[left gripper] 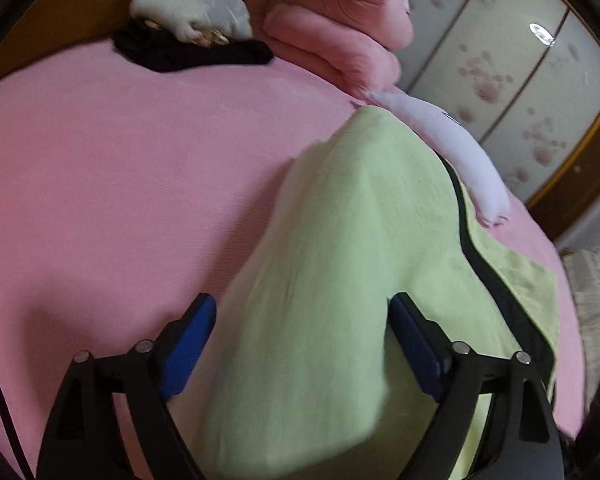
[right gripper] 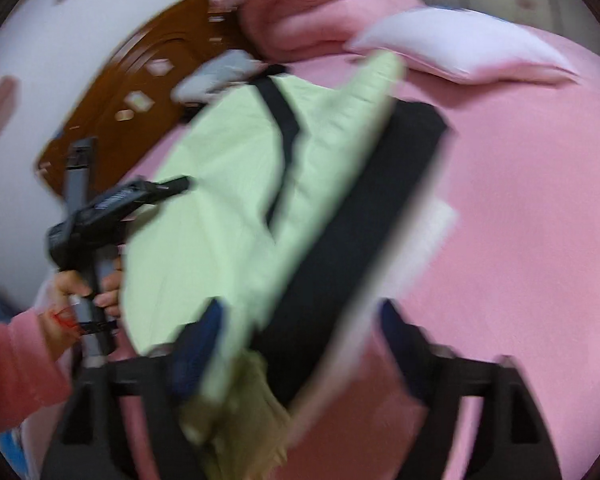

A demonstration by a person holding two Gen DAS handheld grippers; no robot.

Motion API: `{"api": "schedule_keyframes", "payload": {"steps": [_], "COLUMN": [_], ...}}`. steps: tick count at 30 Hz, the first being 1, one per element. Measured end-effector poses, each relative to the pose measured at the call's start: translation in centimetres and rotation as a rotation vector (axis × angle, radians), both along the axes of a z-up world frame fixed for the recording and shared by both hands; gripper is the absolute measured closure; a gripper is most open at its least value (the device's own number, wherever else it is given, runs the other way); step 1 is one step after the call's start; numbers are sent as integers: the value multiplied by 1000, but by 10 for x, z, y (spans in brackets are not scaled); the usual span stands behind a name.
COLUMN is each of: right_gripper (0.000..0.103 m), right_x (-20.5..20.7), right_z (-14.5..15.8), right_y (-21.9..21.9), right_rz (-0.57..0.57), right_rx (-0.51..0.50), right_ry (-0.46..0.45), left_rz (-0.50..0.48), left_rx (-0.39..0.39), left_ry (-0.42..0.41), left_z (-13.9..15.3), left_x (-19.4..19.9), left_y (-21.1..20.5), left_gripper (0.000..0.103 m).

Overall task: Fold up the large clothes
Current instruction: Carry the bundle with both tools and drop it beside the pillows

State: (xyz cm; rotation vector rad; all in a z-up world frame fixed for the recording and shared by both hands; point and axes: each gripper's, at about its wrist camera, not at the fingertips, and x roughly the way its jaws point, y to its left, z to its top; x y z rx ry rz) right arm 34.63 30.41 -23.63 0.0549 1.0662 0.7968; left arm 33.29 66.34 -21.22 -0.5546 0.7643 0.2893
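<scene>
On the pink bed sheet [left gripper: 120,168], the light green garment [left gripper: 332,280] with black trim lies spread and partly doubled over, running between my two grippers. My left gripper [left gripper: 302,336] stands spread wide, its blue pads [left gripper: 192,344] to either side of a raised green fold, clear of the cloth as far as I can see. My right gripper [right gripper: 300,344] is equally wide, released, the garment's black-banded edge passing between its fingers; blur hides any contact. One rolled pink quilt [left gripper: 340,20], one white pillow [left gripper: 440,148] and one black garment [left gripper: 196,54] sit beyond. No writing is legible.
</scene>
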Motion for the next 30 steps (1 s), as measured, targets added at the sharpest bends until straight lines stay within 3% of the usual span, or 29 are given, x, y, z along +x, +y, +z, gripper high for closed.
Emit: {"api": "schedule_keyframes", "payload": {"steps": [4,5,11,15,20,23,26,30], "right_gripper": [10,10,9,9,9,9,8,7], "right_x": [-11,-17,-63,-105,-171,-213,-254,-303], "right_z": [-17,-20,-20,-14,-8,-2,5,19], "right_y": [-42,-55,-117,-166,-253,-314,-377,-453], "right_rz": [-126,-149,-202,-219,-294,-385,-481,-579], "right_rx": [117,132,32,-6,-61,-70,-98,-201], "right_ry": [178,209,166,163,206,246,269,240], "left_rz": [145,192,391,445,416,366,286,124], "left_rx": [-82,-59,107,177,203,224,215,210], "left_ry": [-37,-37,-21,27,169,288,348,351], "left_z": [-8,-7,3,16,22,18,16,26], "left_x": [-28,-34,-70,-93,-139,-178,-218,-277], "left_y": [-8,-16,-76,-114,-182,-250,-324,-428], "left_gripper": [11,8,7,7,7,7,7,7]}}
